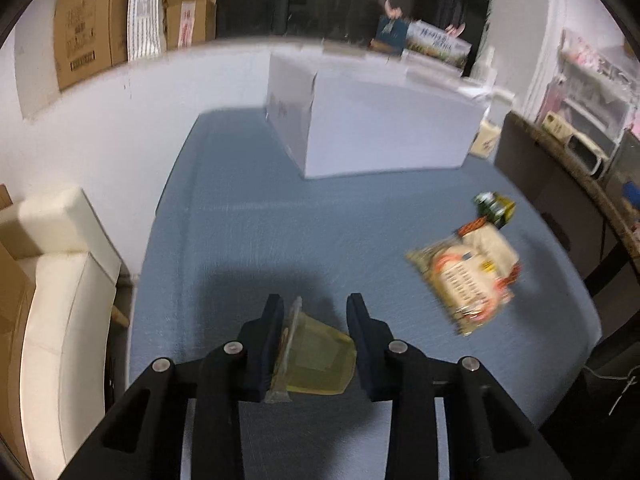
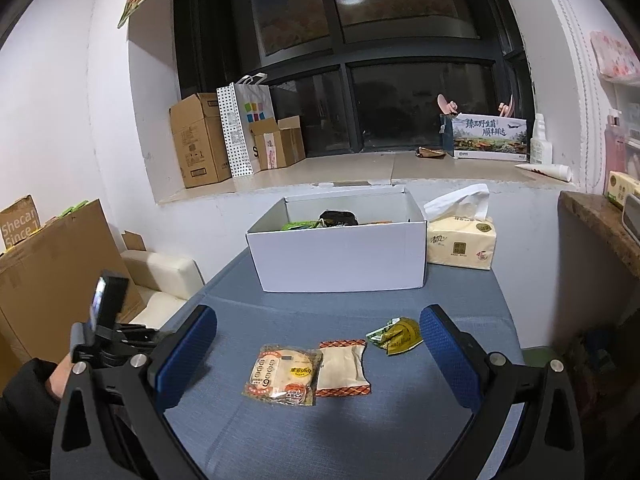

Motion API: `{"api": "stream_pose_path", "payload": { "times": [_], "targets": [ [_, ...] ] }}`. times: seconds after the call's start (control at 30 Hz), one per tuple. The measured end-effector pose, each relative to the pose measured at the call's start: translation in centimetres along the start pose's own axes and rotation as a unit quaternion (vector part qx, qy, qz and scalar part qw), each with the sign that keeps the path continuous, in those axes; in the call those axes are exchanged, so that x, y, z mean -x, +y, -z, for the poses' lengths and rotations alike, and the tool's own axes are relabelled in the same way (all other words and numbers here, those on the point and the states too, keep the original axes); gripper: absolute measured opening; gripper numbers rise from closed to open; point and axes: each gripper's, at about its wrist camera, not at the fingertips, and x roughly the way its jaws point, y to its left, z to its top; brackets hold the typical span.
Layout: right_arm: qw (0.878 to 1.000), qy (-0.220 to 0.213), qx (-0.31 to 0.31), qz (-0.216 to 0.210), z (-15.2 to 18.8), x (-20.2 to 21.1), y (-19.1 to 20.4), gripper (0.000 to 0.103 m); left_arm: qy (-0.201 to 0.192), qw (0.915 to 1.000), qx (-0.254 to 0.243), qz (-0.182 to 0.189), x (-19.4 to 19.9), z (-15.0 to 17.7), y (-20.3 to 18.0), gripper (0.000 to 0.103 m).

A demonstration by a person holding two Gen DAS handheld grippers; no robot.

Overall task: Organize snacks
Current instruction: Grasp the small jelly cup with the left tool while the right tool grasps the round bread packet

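Left hand-held gripper (image 1: 316,320) clamped on a yellowish jelly cup (image 1: 320,360) above the blue surface (image 1: 280,220); right hand-held gripper (image 2: 318,334) wide open, empty, over three snack packets before the white box (image 2: 340,256).

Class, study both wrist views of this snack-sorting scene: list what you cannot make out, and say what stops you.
- Contents of the white box: right wrist view, mostly hidden by its front wall.
- Print on the round snack packet: left wrist view, motion blur.
- Lid label of the yellow jelly cup: left wrist view, covered by the left gripper.
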Motion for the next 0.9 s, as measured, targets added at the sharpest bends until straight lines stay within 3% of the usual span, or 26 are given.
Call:
{"api": "stream_pose_path", "payload": {
  "times": [0.27, 0.4, 0.57, 0.77, 0.9],
  "targets": [
    [1.0, 0.03, 0.004, -0.005, 1.0, -1.9, 0.2, 0.103, -0.046, 0.9988, 0.0, 0.016, 4.3, -1.2, -0.5, 0.036],
    [0.997, 0.077, 0.014, -0.023, 1.9, -4.4, 0.7, 0.103, -0.061, 0.9979, -0.004, 0.023, 6.3, -1.4, -0.8, 0.036],
    [0.982, 0.179, 0.042, -0.033, 3.9, -10.7, 2.7, 0.103, -0.071, 0.9971, -0.003, 0.03, 7.3, -1.5, -1.0, 0.036],
    [0.966, 0.241, 0.085, -0.034, 4.9, -16.4, 5.1, 0.103, -0.066, 0.9971, 0.0, 0.039, 6.7, -1.3, -1.1, 0.036],
    [0.952, 0.282, 0.115, 0.003, 6.5, -19.7, 5.8, 0.103, -0.063, 0.9971, 0.001, 0.043, 6.2, -1.1, -1.3, 0.036]
  ]
}}
